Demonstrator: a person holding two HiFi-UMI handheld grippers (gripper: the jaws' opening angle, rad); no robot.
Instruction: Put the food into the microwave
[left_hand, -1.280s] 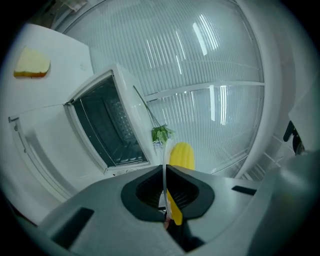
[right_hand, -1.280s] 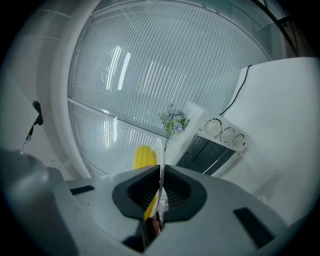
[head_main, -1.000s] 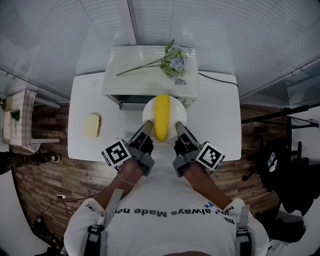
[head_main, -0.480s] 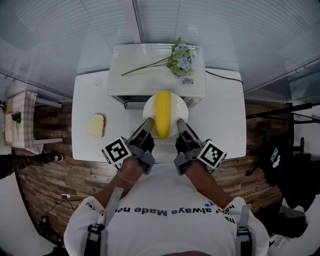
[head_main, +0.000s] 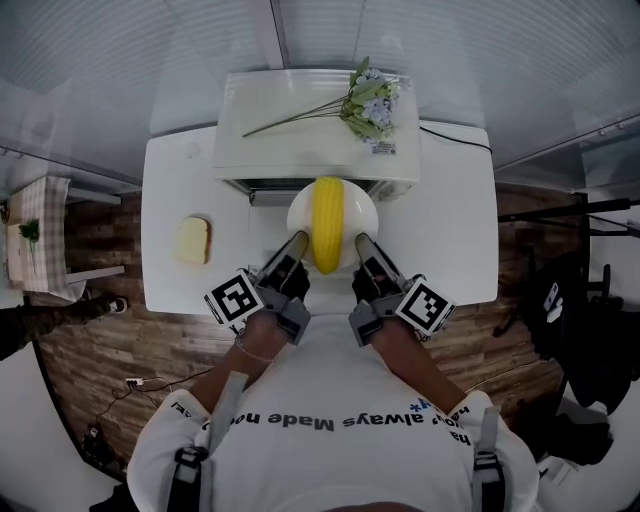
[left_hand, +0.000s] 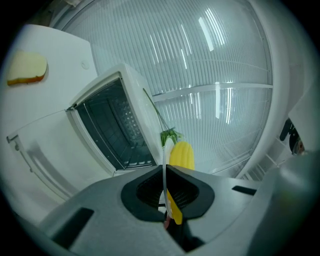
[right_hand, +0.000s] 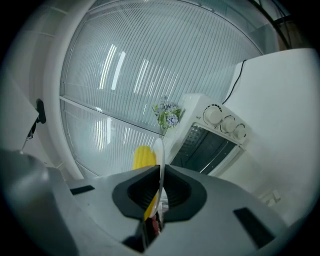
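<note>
Microwave (head_main: 300, 125) sits at the back of a white bench (head_main: 450, 240), white body, front facing the person. Its door (left_hand: 42, 150) hangs open and down, and the dark cavity with a wire rack shows in the left gripper view. Three knobs (right_hand: 224, 123) sit on the front panel, seen in the right gripper view. A black cable (head_main: 455, 141) runs off behind it on the right.

A white plate (head_main: 300, 215) is held just in front of the open microwave, its far edge reaching the front of the oven in the head view. A yellow corn cob (head_main: 327, 225) lies on the plate, lengthwise toward the opening.

Left claw (head_main: 296, 245) is clamped on the plate's left rim, which shows edge-on between the jaws. Right claw (head_main: 362, 243) is clamped the same way on the right rim.

A flower sprig (head_main: 365, 100) with a long stem lies across the microwave's top. A bread slice (head_main: 192, 240) lies flat on the bench, left of the microwave and well apart from the plate.
</note>
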